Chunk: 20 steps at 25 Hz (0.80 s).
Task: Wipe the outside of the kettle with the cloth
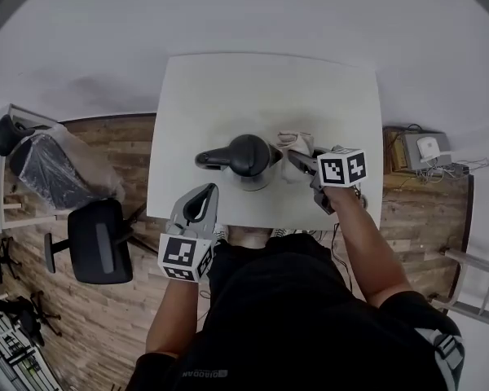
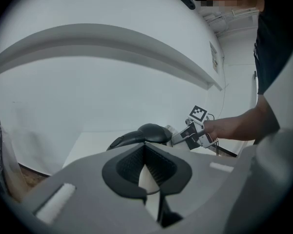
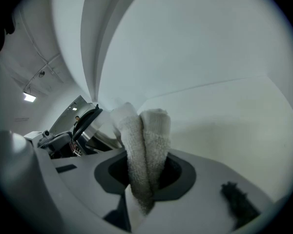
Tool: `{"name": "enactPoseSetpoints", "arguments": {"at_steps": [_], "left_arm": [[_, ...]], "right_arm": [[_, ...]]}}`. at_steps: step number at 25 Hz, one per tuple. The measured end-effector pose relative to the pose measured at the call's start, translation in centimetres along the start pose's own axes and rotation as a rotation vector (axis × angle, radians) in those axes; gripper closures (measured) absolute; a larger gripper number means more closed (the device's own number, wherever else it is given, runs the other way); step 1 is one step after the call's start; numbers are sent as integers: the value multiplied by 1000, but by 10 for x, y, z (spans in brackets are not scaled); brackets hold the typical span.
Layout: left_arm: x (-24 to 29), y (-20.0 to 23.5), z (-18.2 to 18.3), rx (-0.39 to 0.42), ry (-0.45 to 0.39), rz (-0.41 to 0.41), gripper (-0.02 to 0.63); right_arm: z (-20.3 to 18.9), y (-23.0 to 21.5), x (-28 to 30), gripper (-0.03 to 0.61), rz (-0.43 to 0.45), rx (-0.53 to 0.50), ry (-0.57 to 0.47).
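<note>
cloth (image 1: 297, 144) beside kettle (image 1: 246, 157), frame centre.
my right gripper (image 1: 297, 161) pinches the cloth; left gripper (image 1: 204, 195), lower left, has jaws together, empty.

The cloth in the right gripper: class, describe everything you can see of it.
The off-white terry cloth looks thick and soft. It is folded into two lobes side by side, clamped between the jaws of the right gripper and standing out past them. It is held over the white table, right beside the black-lidded steel kettle; whether they touch cannot be told.
</note>
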<state>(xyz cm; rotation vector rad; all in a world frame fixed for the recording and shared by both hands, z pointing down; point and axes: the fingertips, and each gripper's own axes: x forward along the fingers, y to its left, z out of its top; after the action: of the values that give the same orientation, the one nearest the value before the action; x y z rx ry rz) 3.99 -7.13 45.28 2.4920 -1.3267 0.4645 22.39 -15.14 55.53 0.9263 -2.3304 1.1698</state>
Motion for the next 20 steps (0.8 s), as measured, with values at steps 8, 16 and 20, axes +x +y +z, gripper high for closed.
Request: {"name": "enactPoseSetpoints", "arguments": {"at_steps": [8, 16, 20], "left_arm": [[6, -7, -9, -27, 33, 57, 607], [4, -11, -16, -43, 61, 107, 607], [3, -5, -12, -30, 58, 143, 607]], "right_arm": [[-20, -21, 22, 485, 42, 73, 33], [-49, -44, 38, 485, 29, 208, 46], [-57, -51, 44, 485, 18, 244, 39]]}}
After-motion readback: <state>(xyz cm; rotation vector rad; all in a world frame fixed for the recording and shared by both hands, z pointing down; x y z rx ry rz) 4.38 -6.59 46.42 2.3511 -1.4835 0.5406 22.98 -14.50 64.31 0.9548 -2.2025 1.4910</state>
